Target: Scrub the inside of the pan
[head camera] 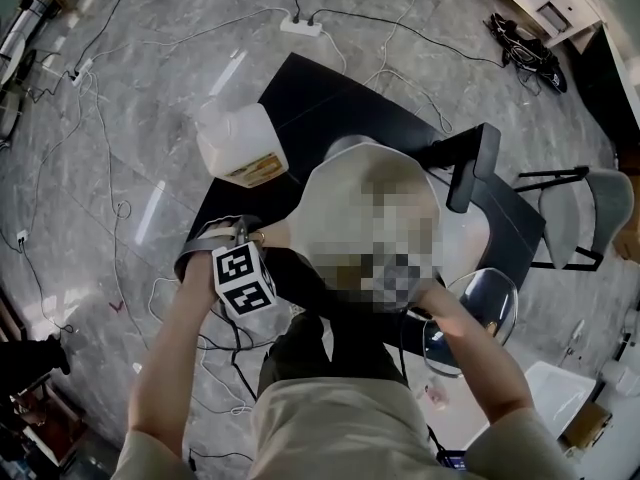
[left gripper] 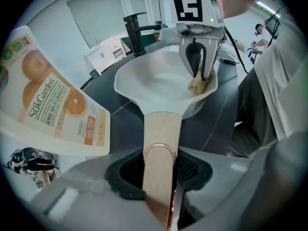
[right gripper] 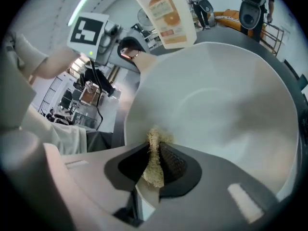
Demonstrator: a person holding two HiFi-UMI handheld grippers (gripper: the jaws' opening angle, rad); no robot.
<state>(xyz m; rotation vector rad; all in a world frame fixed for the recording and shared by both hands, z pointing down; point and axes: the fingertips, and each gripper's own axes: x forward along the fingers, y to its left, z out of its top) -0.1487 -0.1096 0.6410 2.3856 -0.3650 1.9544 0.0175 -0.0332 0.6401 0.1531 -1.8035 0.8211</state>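
You are holding the pan (head camera: 345, 193) over the dark table (head camera: 320, 98), scrubber at its inner wall.
Your left gripper (left gripper: 161, 171) is clamping the pan's wooden handle (left gripper: 162, 129), its 2 jaws pressing on either side. Your right gripper (right gripper: 156, 163) is pinching a straw-coloured scrubber (right gripper: 155, 150) tight and holding it against the white inside, near the rim. An orange-labelled bottle (left gripper: 53, 109) is standing near the pan.

A black worktop (head camera: 330, 98) stands on a grey marble floor (head camera: 150, 68). A white jug (head camera: 235, 143) with an orange label stands at its left edge, and a black tap (head camera: 470, 168) rises on the right. Cables (head camera: 100, 138) and a power strip (head camera: 300, 26) lie on the floor.
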